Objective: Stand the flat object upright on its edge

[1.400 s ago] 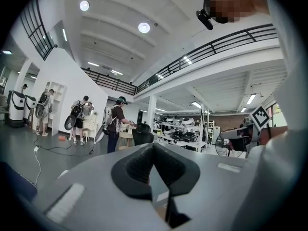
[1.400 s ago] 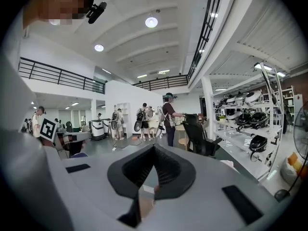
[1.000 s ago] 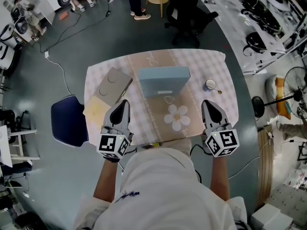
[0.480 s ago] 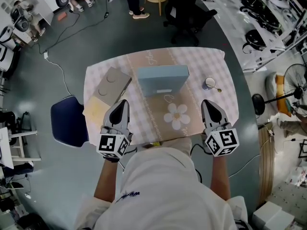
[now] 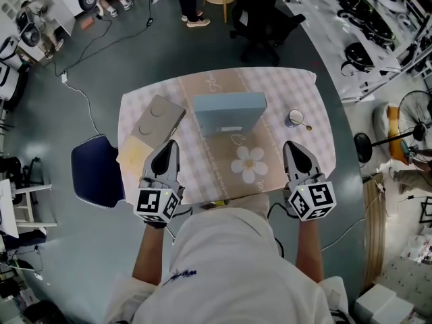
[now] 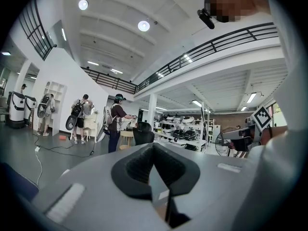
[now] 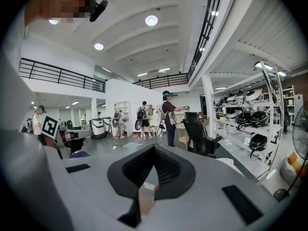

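Plainly, left gripper [image 5: 171, 144] and right gripper [image 5: 291, 144] — fingers closed, empty — hover over table's [image 5: 273, 86] near edge.

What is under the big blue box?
The blue box lies flat on the checked tablecloth, over its brown middle stripe. Anything right beneath the box is covered, so I cannot tell.

Cloth-covered table [image 5: 312, 106]: blue box [image 5: 229, 112] centre-rear; grey board [image 5: 160, 119] and yellow pad [image 5: 133, 156] left; small cup [image 5: 295, 118] right.
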`<state>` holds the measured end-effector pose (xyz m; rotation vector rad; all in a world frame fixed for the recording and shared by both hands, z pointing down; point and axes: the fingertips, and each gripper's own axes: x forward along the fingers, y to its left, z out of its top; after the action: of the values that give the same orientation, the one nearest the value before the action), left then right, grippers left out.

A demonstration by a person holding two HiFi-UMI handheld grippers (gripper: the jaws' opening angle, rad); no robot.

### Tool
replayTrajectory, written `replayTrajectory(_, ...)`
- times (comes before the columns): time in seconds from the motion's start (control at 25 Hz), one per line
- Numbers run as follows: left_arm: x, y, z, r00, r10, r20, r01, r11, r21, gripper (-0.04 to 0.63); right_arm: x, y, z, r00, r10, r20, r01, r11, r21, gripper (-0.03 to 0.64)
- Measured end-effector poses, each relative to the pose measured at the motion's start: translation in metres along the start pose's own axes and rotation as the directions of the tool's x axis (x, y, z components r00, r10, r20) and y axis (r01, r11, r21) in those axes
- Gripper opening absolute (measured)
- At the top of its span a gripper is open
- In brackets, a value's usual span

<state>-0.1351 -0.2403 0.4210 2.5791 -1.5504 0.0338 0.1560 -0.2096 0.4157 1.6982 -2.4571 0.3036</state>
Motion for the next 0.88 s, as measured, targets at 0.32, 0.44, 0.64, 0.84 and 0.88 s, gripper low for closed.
replayTrajectory(0.32,-0.0003,0.0026,-0.003,1.0,0.002,-0.006,-0.002,1.0,-0.008,0.002,0.0045,0.0036,0.0006,1.0,0.01,-0.005,-0.01,1.0,-0.003,0.003)
replayTrajectory(0.44,-0.0002,0.0022,-0.0033,1.0,0.001,-0.007,-0.001,1.0,-0.008,0.002,0.0046,0.0045,0.001,1.0,0.013,-0.006,-0.013,1.0,-0.006,0.003)
replayTrajectory(0.64,0.0016,0.0049,-0.0017,1.0,0.004,-0.008,-0.004,1.0,-0.008,0.002,0.0057,0.0039,0.002,1.0,0.012,-0.008,-0.012,1.0,-0.007,0.003)
replayTrajectory(0.84,0.0032,0.0032,-0.0034,1.0,0.001,-0.007,-0.001,1.0,-0.013,0.002,0.0061,0.0021,0.0026,1.0,0.009,-0.006,-0.009,1.0,-0.009,0.003)
replayTrajectory(0.88,0.004,0.0022,-0.0038,1.0,-0.002,-0.009,0.002,1.0,-0.012,0.002,0.0061,0.0015,0.0028,1.0,0.008,-0.006,-0.008,1.0,-0.009,0.003)
